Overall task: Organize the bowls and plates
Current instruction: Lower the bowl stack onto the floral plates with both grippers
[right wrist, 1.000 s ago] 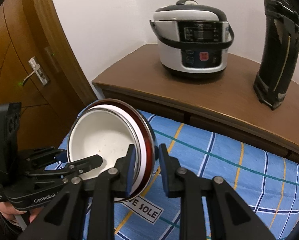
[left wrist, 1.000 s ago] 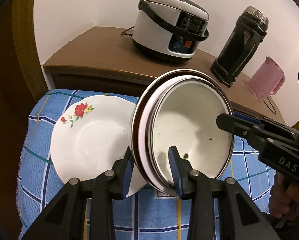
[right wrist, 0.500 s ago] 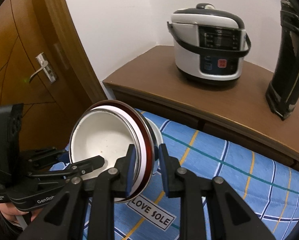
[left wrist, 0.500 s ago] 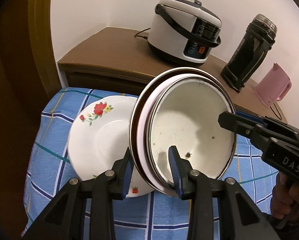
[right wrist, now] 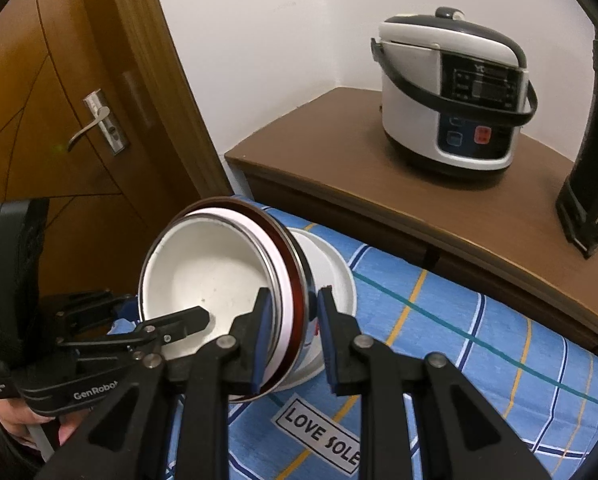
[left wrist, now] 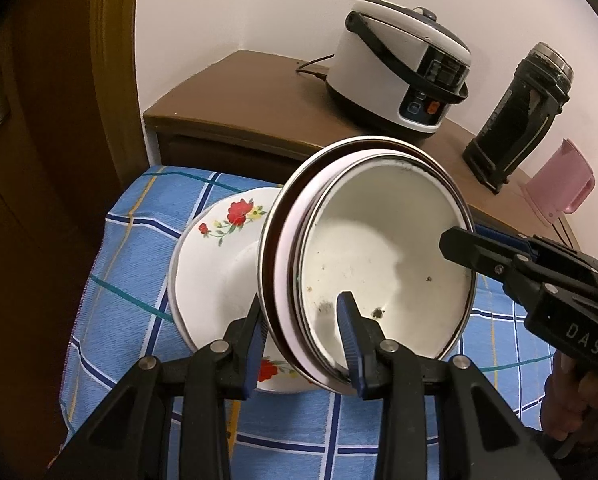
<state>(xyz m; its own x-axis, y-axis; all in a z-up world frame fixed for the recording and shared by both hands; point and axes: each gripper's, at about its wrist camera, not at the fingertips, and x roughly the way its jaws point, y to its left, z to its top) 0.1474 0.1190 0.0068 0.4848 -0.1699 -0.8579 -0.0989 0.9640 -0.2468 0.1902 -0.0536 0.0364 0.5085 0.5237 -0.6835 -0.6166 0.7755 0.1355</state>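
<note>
1. A nested stack of bowls (left wrist: 387, 276) is tipped on edge and held up off the blue checked cloth (left wrist: 139, 264) that covers the desk. A white enamel bowl sits innermost, with pink and dark red rims outside it.
2. The left tool (left wrist: 303, 340) is clamped on the stack's near rim, and the right tool (right wrist: 293, 336) on its right rim. One finger (left wrist: 349, 336) of the left tool presses inside the bowl.
3. A flowered plate (left wrist: 219, 264) lies flat on the cloth, just left of the stack and partly behind it.
4. Judging by this, the bowls are already gathered. Setting the stack down, probably on or beside the plate, is still to do.
5. Whether the stack's lower edge touches the plate cannot be told, because the tools hide it. How many bowls are nested is also unclear. A rice cooker (right wrist: 451, 96) and a dark flask (left wrist: 519, 112) stand on the far wooden cabinet (right wrist: 379, 184).
</note>
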